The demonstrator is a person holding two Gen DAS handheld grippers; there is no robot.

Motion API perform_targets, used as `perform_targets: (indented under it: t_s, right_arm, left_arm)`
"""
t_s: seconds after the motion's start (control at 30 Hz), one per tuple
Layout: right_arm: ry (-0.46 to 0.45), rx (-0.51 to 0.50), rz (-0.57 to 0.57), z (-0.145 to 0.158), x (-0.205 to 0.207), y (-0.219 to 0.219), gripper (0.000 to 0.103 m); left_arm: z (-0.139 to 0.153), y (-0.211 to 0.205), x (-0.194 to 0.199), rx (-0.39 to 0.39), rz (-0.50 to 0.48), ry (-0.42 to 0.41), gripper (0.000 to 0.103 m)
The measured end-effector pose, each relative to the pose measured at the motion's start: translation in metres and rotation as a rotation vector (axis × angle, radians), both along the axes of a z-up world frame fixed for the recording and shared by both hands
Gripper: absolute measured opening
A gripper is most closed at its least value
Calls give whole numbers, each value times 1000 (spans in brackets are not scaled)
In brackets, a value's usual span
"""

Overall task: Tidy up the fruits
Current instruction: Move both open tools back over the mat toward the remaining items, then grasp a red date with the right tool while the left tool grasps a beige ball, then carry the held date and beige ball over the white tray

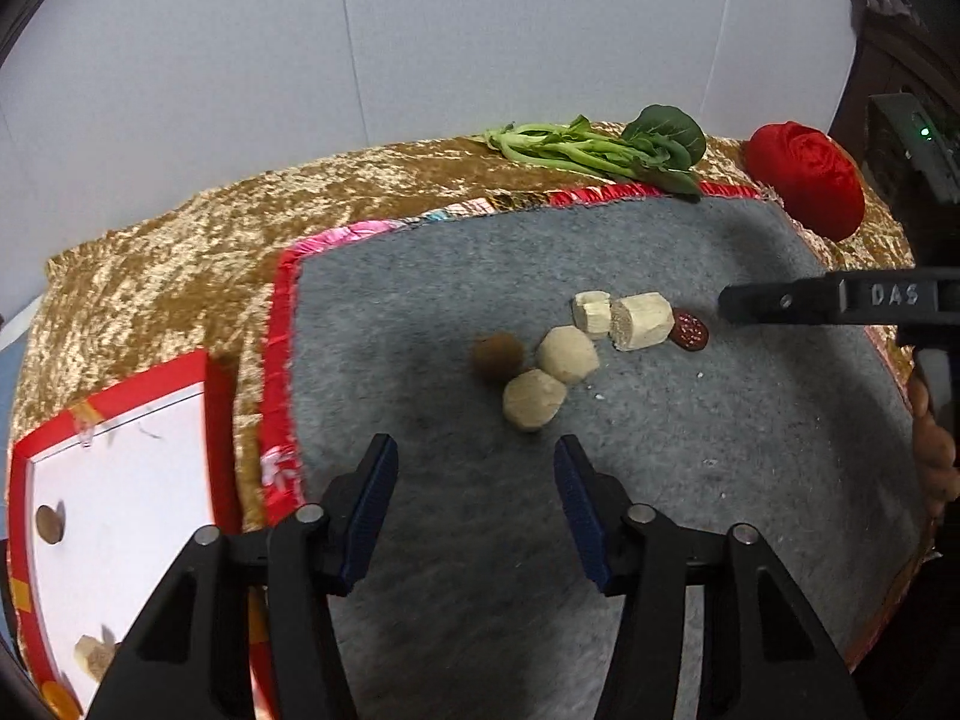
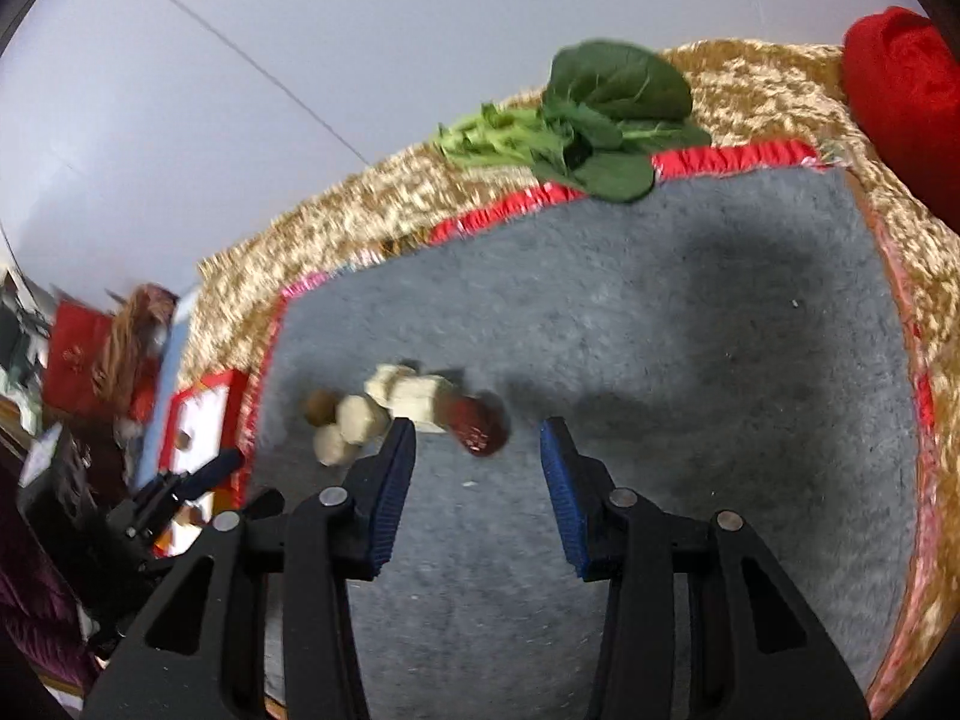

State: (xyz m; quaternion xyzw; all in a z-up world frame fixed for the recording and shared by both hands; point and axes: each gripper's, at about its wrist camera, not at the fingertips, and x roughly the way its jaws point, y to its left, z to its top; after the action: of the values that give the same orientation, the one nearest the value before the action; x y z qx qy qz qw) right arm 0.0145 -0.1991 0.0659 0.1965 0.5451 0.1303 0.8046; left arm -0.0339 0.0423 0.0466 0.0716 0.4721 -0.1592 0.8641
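Left wrist view shows both the left gripper [image 1: 474, 480] and right gripper [image 2: 477, 450] with jaws apart and empty above the pale fruit chunks [image 1: 567, 354] on the bench's grey mat [image 1: 720, 480]; these look light, firm, crumbly, best pinched across flat sides.

The left tongs [image 1: 475, 483] are black plastic arms with round silver rivets and ribbed dark-blue pads [image 1: 373, 510]. The right tongs [image 2: 478, 463] match them, with brighter blue ribbed pads [image 2: 393, 489]. At the right of the left wrist view, the right tool's black finger bears raised letters "DAS".
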Motion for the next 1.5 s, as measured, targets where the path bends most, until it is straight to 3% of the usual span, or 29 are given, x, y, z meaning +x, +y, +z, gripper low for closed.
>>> perform_targets:
  t_s: [0.07,0.3,0.43,0.57,0.63,0.7,0.83,0.97,1.1,1.5]
  right_arm:
    - [4,-28,31,-4,4,4,40]
    - [35,-47,125,-19,14,20,33]
    - [31,-133,136,-24,16,33,32]
    - [26,-216,139,-28,16,41,23]
    - [22,-228,132,-28,17,45,23]
    - [13,-236,124,-27,16,45,23]
    - [11,-194,76,-21,14,34,23]
    - [8,-64,8,-12,12,12,23]
    - [-19,-7,-43,-4,8,1,23]
    - [-62,18,12,8,5,51,23]
  left_arm:
    - [-3,-4,0,0,-7,16,48]
    - [-10,-12,6,-11,-16,41,48]
    - [-15,-16,15,-25,-6,58,47]
    - [-21,-24,19,-17,-12,61,38]
    - [-22,-28,20,-16,-16,56,28]
    - [-23,-29,22,-31,-11,60,25]
    - [-22,-29,21,-29,-21,55,25]
    - [-14,-22,15,-35,-24,52,25]
    - [1,-6,5,-36,-6,11,25]
    - [35,57,-12,-24,141,-85,25]
